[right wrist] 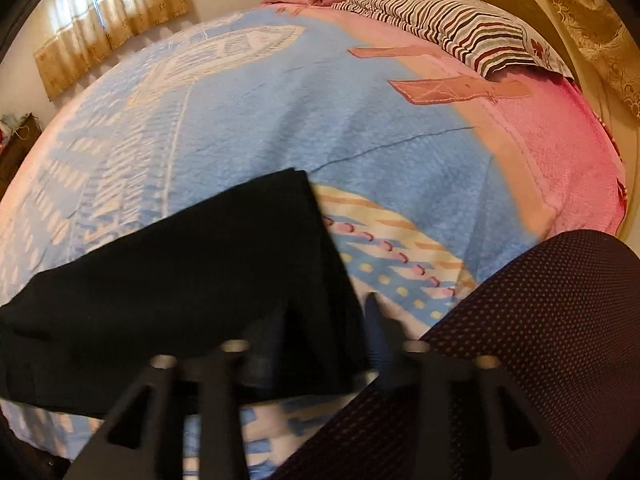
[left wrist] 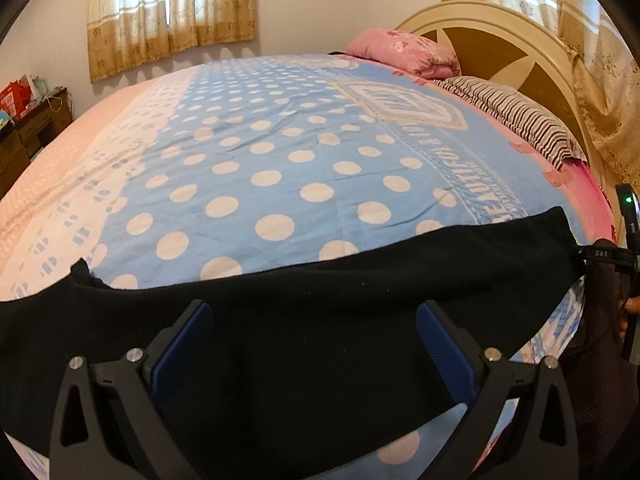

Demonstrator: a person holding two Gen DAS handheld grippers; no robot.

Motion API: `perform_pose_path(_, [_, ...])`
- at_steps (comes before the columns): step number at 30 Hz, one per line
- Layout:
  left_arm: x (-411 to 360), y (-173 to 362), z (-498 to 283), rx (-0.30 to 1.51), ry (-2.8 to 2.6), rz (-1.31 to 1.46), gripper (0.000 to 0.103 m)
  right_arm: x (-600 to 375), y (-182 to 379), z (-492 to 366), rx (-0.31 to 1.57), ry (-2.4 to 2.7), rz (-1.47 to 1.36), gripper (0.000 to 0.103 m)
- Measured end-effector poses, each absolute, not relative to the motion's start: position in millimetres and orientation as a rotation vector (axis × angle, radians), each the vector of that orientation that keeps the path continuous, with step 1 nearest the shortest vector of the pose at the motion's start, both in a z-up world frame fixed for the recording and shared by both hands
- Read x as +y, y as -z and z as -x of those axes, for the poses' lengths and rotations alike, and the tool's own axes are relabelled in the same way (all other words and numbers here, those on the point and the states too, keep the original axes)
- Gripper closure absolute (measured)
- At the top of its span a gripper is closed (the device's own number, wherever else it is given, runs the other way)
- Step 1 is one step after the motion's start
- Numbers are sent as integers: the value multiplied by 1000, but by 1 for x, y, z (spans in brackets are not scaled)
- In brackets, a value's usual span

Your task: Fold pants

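Black pants (left wrist: 304, 320) lie along the bed's (left wrist: 280, 152) near edge. Left tool (left wrist: 314, 320) gapes wide above them; right tool (right wrist: 328, 312) blurred, half-spread astride their end, grip unclear.

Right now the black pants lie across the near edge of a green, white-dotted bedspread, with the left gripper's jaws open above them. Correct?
Not quite: the bedspread is blue with white dots, as the left wrist view shows. The black pants and open left gripper are as stated.
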State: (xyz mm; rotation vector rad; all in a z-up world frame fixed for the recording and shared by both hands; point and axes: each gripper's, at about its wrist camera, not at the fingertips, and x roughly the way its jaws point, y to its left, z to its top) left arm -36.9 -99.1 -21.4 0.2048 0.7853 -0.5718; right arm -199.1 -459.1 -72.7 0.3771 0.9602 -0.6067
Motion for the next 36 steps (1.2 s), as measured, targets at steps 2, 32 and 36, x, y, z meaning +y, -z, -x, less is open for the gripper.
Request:
perform_pose_path(2, [-99,21,36,786,575,-203,0,-463,72,200,962,606,-369,45])
perform_pose_path(32, [-71,20,25,774,511,-197,0,-312,-27,187,719,22,-449,92])
perform_pose_path(36, [-44,19,18,774,467,-165,0,-257,-28,160,720,-129,-435,92])
